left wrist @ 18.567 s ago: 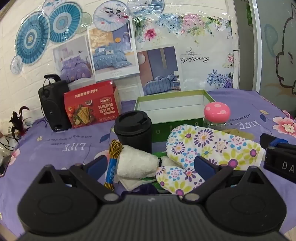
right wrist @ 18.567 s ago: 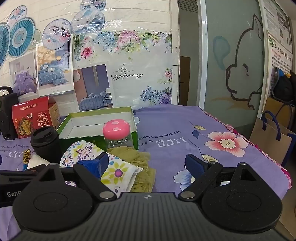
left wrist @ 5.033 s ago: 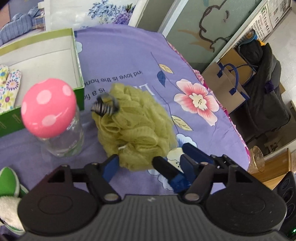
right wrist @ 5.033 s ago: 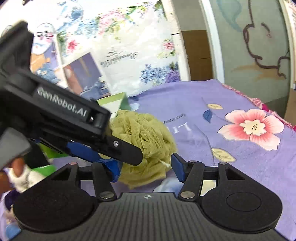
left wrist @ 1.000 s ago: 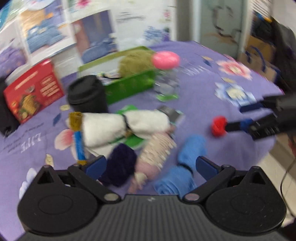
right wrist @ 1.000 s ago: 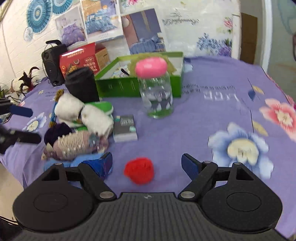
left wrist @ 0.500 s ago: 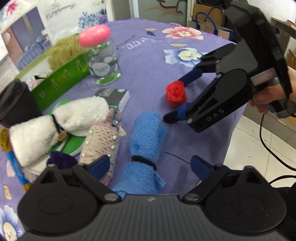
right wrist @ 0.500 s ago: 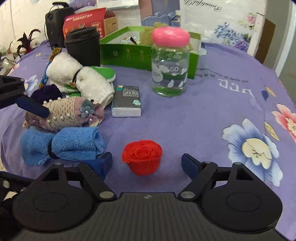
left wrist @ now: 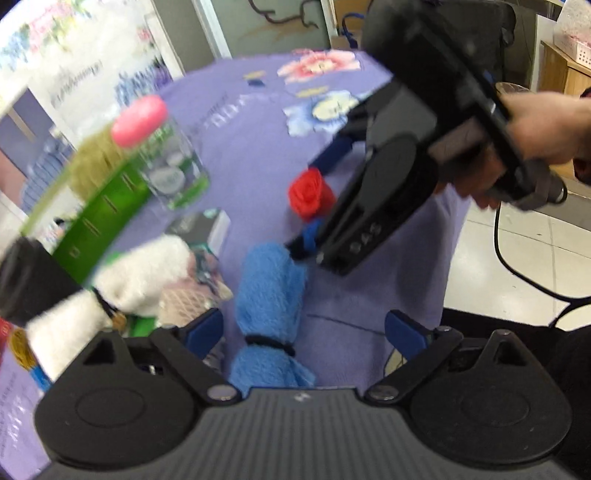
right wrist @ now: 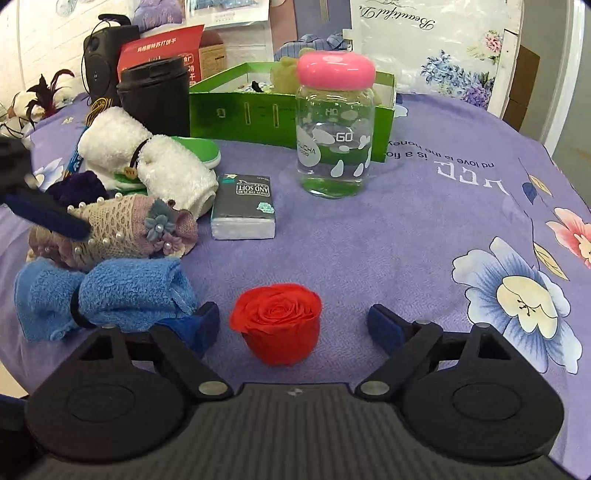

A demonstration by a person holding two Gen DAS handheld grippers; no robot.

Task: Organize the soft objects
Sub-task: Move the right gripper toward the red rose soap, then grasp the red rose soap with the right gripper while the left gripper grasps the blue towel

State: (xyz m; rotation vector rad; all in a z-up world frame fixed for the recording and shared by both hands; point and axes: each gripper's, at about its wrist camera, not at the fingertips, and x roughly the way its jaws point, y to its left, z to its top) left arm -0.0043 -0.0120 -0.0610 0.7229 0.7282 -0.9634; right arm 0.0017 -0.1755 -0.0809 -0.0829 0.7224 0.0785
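A glass bottle (right wrist: 334, 147) with a pink cap stood upright on the purple flowered cloth (right wrist: 424, 236), just in front of the green box's near right corner. A black lidded cup (right wrist: 155, 96) stood to the left of that box, with a red carton (right wrist: 162, 50) and a black speaker (right wrist: 101, 59) behind it by the wall. A small dark tissue pack (right wrist: 244, 206) lay flat on the cloth, left of the bottle and nearer. Bedding posters (right wrist: 310, 18) hung on the wall behind
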